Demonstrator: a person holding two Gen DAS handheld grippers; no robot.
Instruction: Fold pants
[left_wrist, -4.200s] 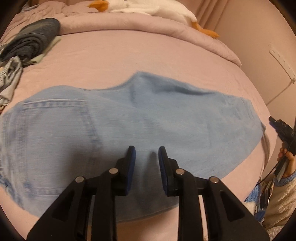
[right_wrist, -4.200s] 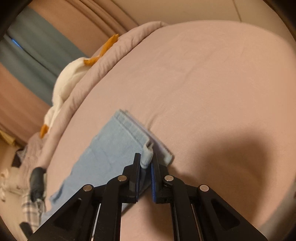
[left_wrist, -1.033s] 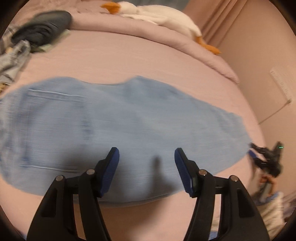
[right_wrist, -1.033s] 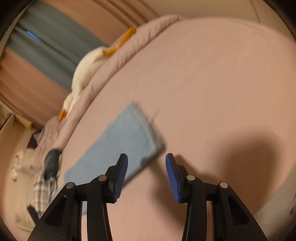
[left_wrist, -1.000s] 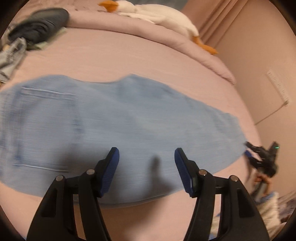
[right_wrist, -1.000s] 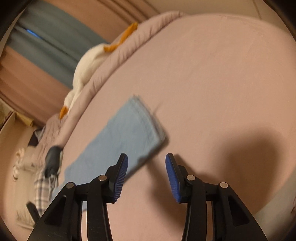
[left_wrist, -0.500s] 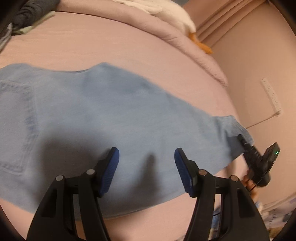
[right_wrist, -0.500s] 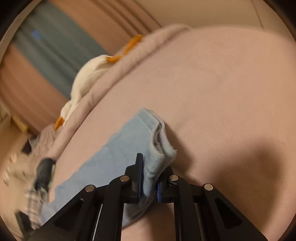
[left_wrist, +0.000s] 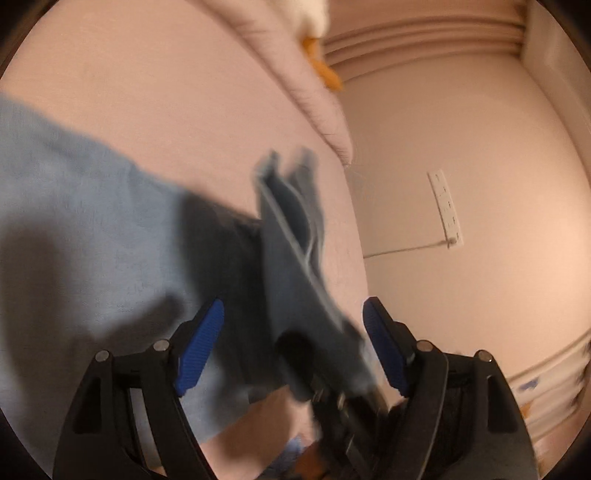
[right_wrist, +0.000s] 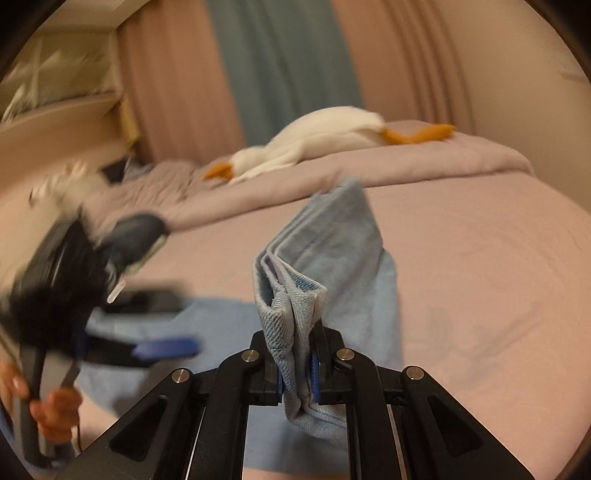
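Note:
Light blue jeans (left_wrist: 92, 229) lie spread on the pink bed. My right gripper (right_wrist: 295, 363) is shut on the hem end of the jeans legs (right_wrist: 328, 251) and holds it lifted above the bed. In the left wrist view that lifted hem (left_wrist: 295, 236) stands up in front of my left gripper (left_wrist: 291, 339), which is open and empty, with the right gripper (left_wrist: 332, 398) blurred between its fingers. My left gripper (right_wrist: 162, 349) shows blurred at the left of the right wrist view, over the flat jeans (right_wrist: 207, 321).
A white plush goose (right_wrist: 314, 136) lies on the folded quilt (right_wrist: 424, 158) at the head of the bed. Dark clothes (right_wrist: 136, 232) lie at the far left. A wall (left_wrist: 461, 147) with an outlet strip (left_wrist: 445, 206) borders the bed's right side.
My right gripper has shut on the jeans hem and lifted it up and back over the jeans. My left gripper has opened and swung right toward the hem end.

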